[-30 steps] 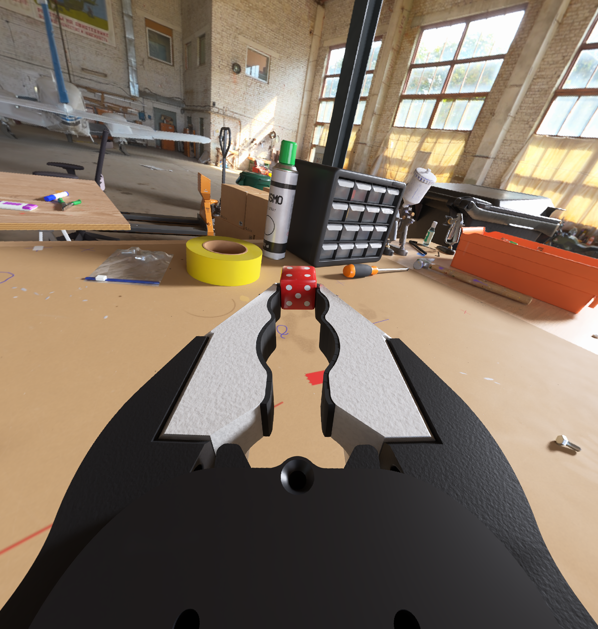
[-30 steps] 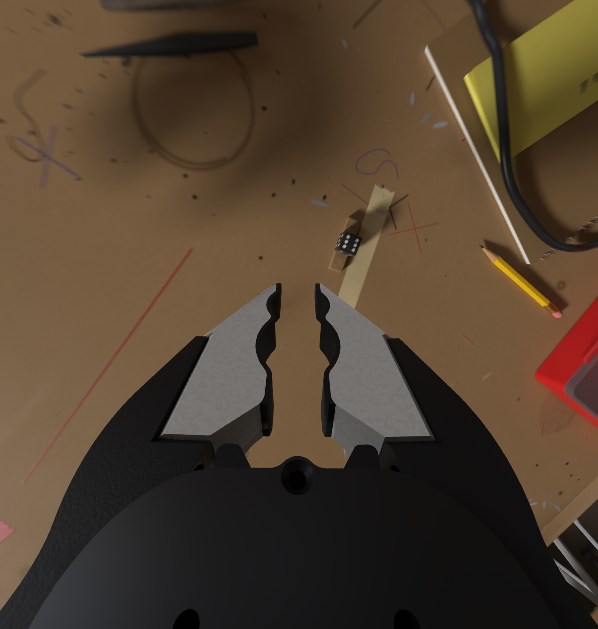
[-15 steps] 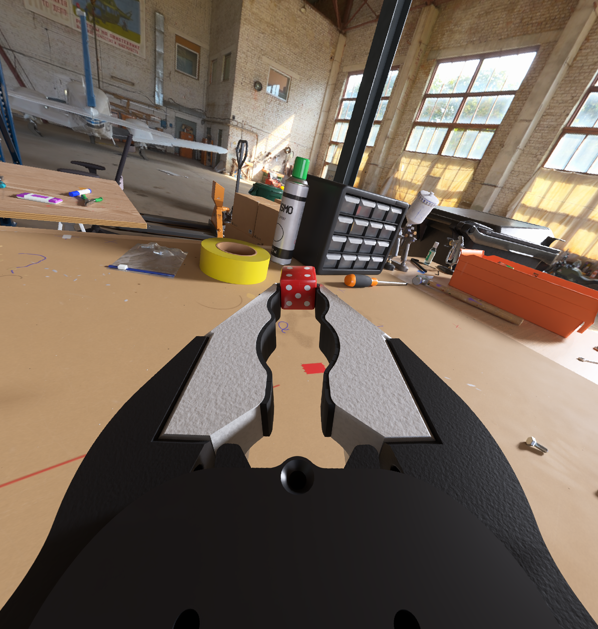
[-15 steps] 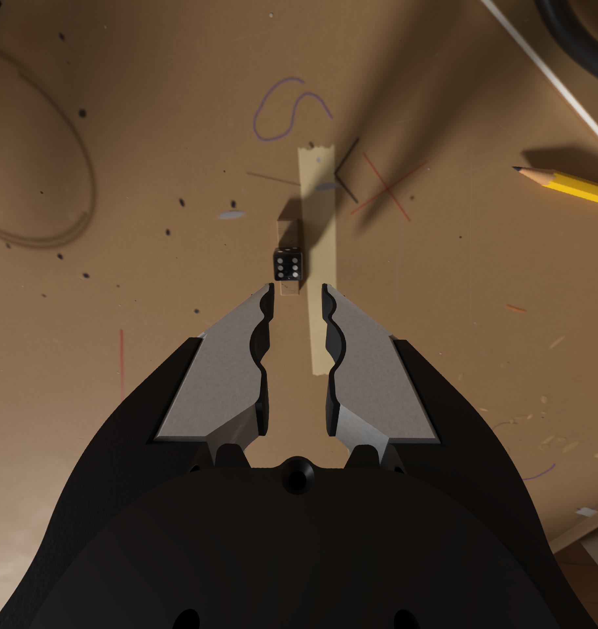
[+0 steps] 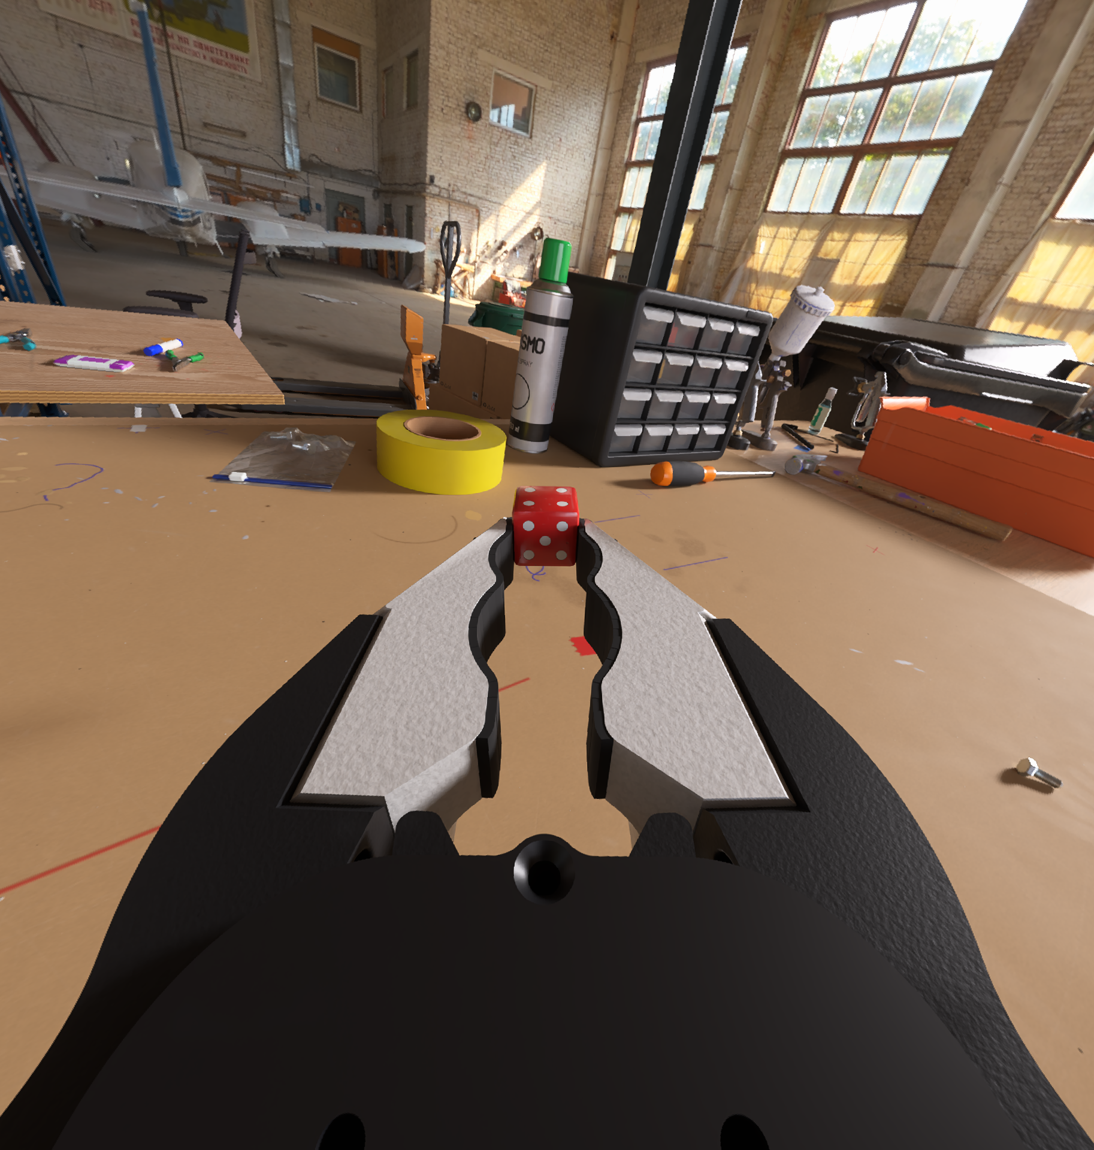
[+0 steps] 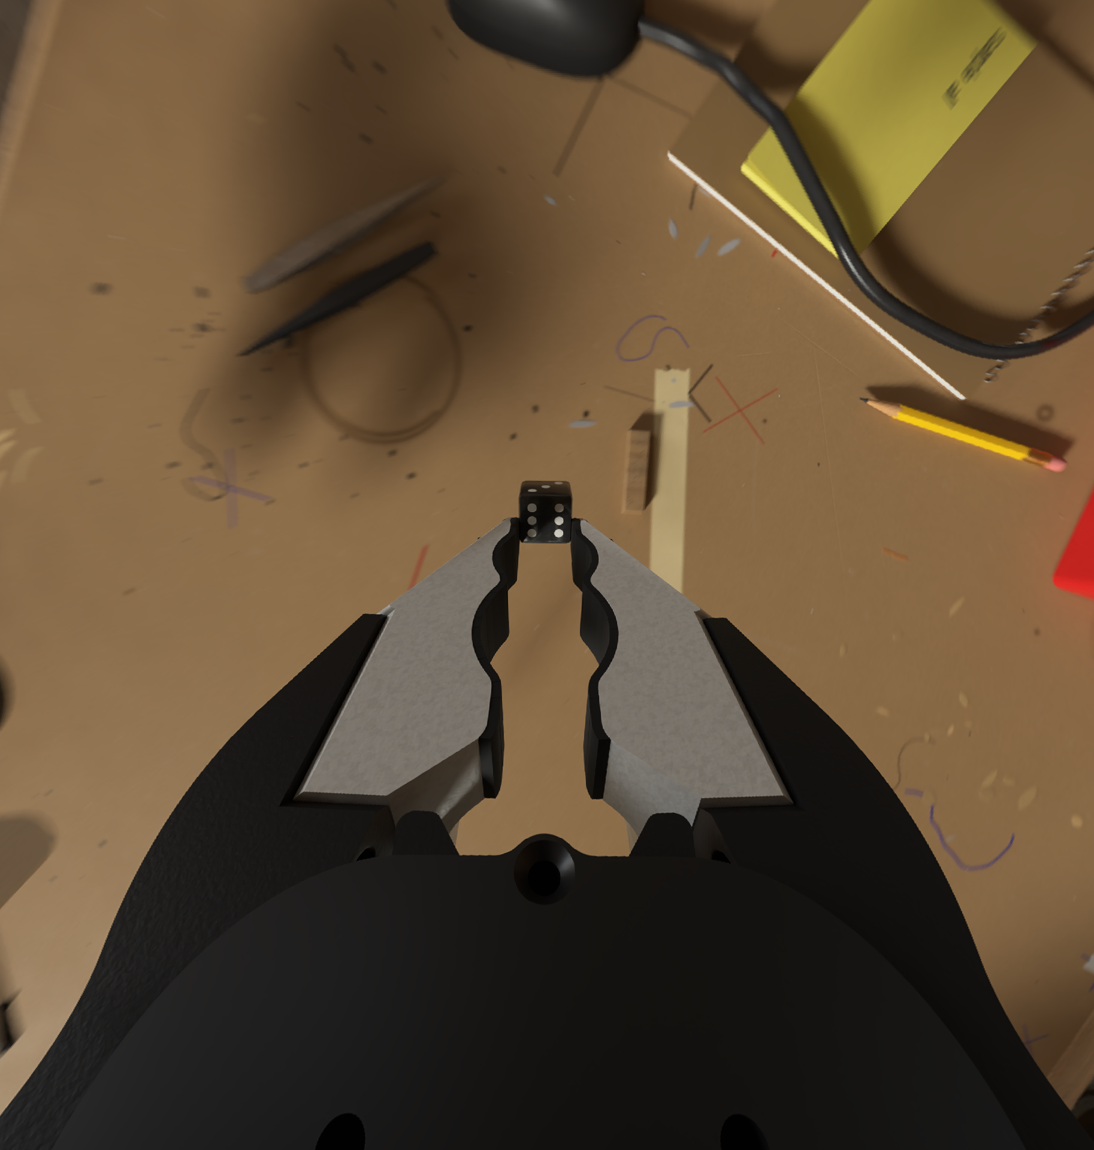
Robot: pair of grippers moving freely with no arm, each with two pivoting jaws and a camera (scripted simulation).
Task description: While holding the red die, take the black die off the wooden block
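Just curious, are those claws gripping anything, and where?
Yes: the left gripper pinches the red die by its sides; the right gripper pinches the black die likewise.

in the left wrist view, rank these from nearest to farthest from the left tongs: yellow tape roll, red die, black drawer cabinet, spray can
1. red die, clamped at the tips of the left tongs
2. yellow tape roll, just beyond, slightly left
3. spray can, behind the roll
4. black drawer cabinet, right of the can, about as far; too close to call

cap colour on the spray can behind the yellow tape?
Green cap on the grey spray can, clearest in the left wrist view, just right of the yellow tape roll.
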